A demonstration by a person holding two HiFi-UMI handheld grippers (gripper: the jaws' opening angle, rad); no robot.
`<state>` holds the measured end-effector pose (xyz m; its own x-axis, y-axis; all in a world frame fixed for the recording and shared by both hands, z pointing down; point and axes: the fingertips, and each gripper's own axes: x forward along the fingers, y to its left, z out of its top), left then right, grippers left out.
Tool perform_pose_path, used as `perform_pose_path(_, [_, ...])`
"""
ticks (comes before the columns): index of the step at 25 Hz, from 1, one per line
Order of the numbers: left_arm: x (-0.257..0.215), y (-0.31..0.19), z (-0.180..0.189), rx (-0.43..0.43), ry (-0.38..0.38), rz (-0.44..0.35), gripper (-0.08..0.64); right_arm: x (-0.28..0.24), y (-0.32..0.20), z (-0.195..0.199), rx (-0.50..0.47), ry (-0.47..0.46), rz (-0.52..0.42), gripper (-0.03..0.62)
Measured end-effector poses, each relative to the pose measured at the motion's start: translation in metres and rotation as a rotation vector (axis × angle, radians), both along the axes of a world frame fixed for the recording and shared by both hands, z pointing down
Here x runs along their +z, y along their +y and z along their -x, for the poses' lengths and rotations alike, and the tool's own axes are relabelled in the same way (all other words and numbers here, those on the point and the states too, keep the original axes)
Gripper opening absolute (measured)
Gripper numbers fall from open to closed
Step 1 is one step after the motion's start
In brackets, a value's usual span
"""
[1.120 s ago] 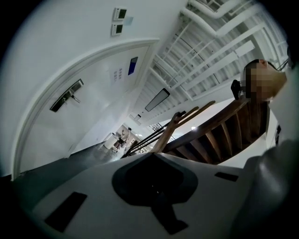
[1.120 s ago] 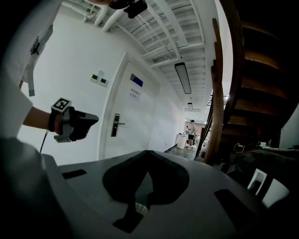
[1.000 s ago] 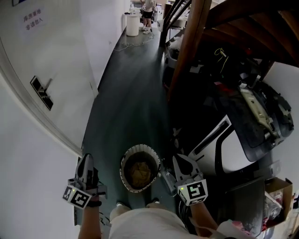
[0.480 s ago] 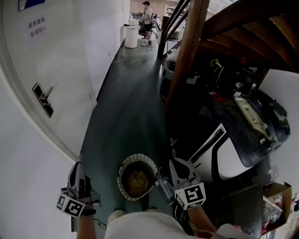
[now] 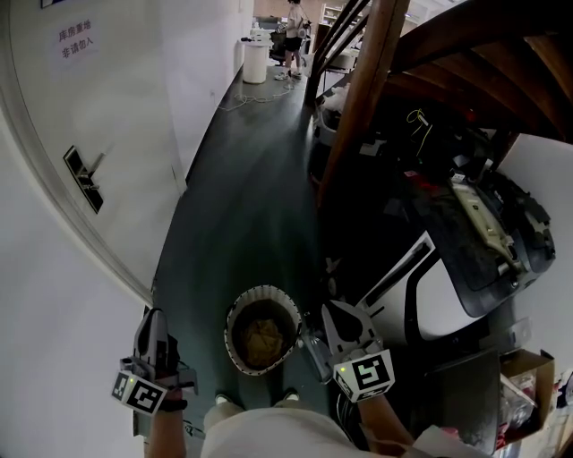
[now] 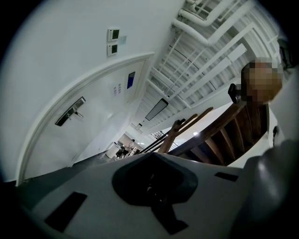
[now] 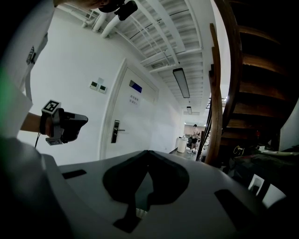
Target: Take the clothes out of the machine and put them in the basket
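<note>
A round white basket (image 5: pixel 235 315) stands on the dark floor in front of my feet, with a yellow-brown heap of clothes (image 5: pixel 262 333) inside it. To its right is the white washing machine (image 5: pixel 448 300); its dark top (image 5: pixel 488 224) is too dim to read. My left gripper (image 5: pixel 154 318) is held left of the basket, shut and empty. My right gripper (image 5: pixel 333 309) is held between the basket and the machine, jaws together, nothing in them. The left gripper (image 7: pixel 63 126) also shows in the right gripper view. Both gripper views face down the corridor, at neither basket nor machine.
A wooden stair post (image 5: pixel 358 107) and stairs rise over the machine. A white wall with a door and handle (image 5: pixel 81 174) runs along the left. A cardboard box (image 5: pixel 528 376) sits at the right. Far down the corridor are a white bin (image 5: pixel 255 45) and a person (image 5: pixel 294 22).
Both grippers and the basket sit a little lower in the head view than a second ago; the left gripper has drifted out to the left. Both jaws stayed together.
</note>
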<state>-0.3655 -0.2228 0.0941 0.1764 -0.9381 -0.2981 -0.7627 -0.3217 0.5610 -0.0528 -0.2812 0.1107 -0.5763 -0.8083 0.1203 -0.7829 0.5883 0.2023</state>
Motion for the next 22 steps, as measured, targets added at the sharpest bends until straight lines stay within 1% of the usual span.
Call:
perform_pose_path(4, [0.000,0.005,0.001,0.003,0.007,0.001,0.015,-0.002,0.008,0.006,-0.009,-0.003,0.002,0.012])
perform_pose_path(12, [0.004,0.014,0.001,0.006,0.014,0.000,0.015,0.002,0.019,0.005,-0.004,-0.009,0.004,0.012])
perform_pose_path(22, [-0.002,0.029,0.001,0.002,-0.009,-0.018,0.015,0.010,0.032,0.013,-0.029,-0.012,0.005,0.012])
